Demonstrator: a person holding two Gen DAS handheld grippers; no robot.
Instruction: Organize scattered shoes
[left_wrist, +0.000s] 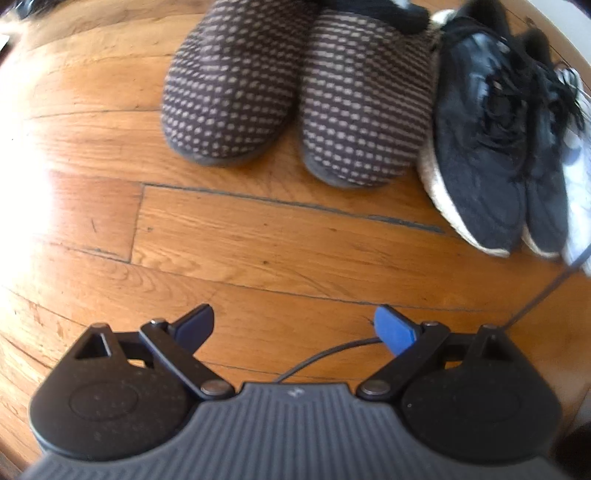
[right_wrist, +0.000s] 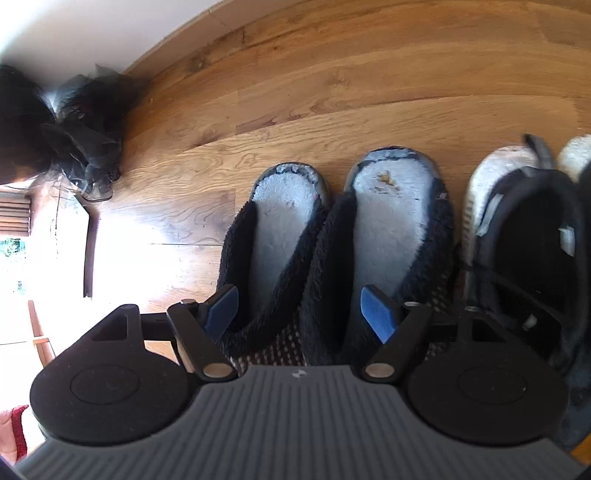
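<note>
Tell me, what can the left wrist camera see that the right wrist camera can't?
Only the left wrist view shows the dotted toes of the slippers, the laced fronts of the black sneakers, and the open, empty left gripper over bare floor.

Only the right wrist view shows the slippers' fluffy pale insides, a dark tangled heap by the white wall, and the open right gripper above the slippers, not gripping them.

Both show the slipper pair beside a sneaker on the wooden floor.
</note>
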